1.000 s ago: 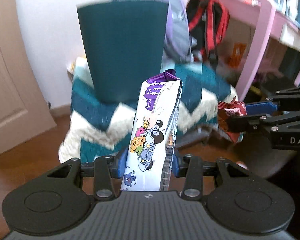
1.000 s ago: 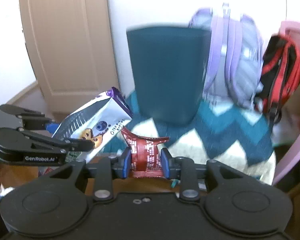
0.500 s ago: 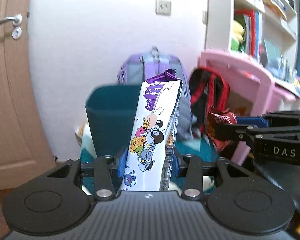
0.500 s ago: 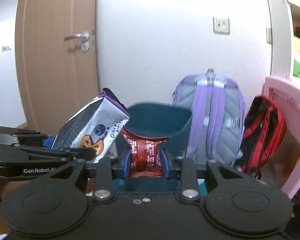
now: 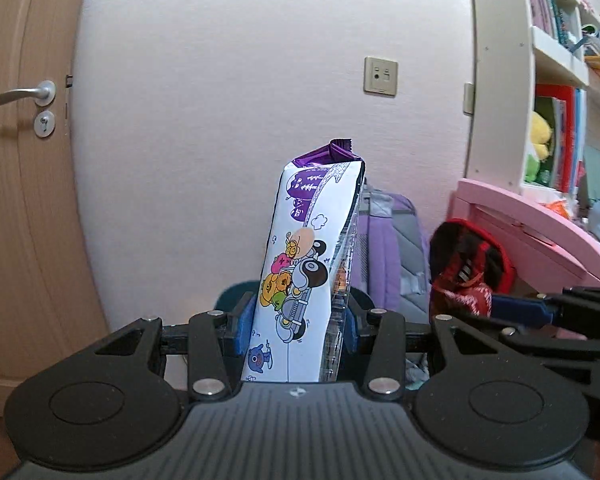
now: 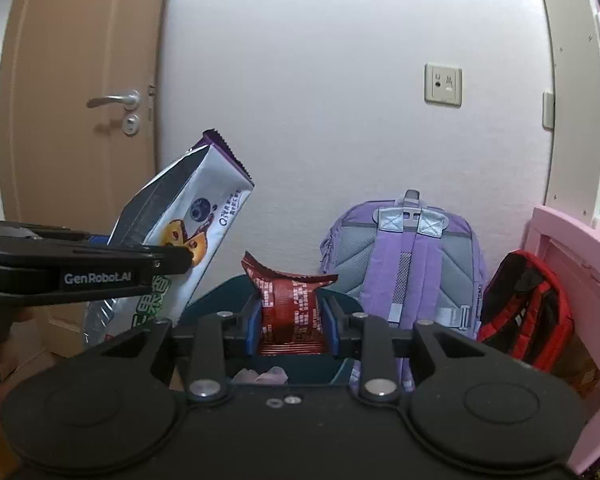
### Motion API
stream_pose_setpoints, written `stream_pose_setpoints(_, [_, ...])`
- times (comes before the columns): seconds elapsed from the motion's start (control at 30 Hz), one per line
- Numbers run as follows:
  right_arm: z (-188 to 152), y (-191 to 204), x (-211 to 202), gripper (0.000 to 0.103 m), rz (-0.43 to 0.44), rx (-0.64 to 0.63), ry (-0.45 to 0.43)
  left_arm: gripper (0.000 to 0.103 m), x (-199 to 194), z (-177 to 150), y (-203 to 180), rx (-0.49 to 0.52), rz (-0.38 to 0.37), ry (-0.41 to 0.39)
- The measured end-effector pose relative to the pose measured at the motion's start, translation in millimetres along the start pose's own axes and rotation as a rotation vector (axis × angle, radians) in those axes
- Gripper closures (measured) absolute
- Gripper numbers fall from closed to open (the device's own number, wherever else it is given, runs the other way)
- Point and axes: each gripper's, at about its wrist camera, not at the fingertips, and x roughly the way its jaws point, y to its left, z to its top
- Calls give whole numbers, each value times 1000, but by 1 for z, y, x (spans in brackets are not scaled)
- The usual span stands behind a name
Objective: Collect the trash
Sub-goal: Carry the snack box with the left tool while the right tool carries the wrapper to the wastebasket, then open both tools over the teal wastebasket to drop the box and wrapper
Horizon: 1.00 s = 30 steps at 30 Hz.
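The left claw (image 5: pixel 296 326) is clenched on a tall white snack packet (image 5: pixel 308 272), its blue pads pressing both sides. The packet stands almost upright, glossy plastic film printed with cartoon figures, with a crimped purple top edge. The right claw (image 6: pixel 292 322) grips a small dark red wrapper (image 6: pixel 292 308), crinkled foil with a flared, notched top. Both claws sit side by side, just above the open rim of a dark teal bin (image 6: pixel 220 296), a smooth plastic tub with pale crumpled scraps inside. Behind the bin, a lilac and grey backpack (image 6: pixel 404 264) with padded mesh straps leans upright against a plain white wall (image 6: pixel 320 120). A red and black backpack (image 6: pixel 528 308) slumps beside it, next to a pink table (image 5: pixel 540 232). To the left is a tan wooden door (image 6: pixel 80 140) with a silver lever handle. To the right, a white bookshelf (image 5: pixel 500 80) holds books and soft toys.
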Motion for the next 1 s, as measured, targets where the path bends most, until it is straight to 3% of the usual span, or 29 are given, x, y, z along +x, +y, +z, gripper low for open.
stream_pose_setpoints(0.3, [-9, -13, 84, 73, 8, 37, 97, 61, 83, 10, 8, -32, 27, 58])
stream_pose_setpoints(0.53, [-27, -9, 140, 73, 19, 27, 191, 61, 143, -3, 20, -36, 33, 128])
stream_pose_setpoints(0.8, [-47, -9, 174, 73, 10, 8, 305, 61, 196, -34, 21, 2, 27, 273])
stream_pose_setpoints(1.0, [-53, -7, 184, 72, 1, -6, 365, 60, 215, -47, 17, 31, 17, 367])
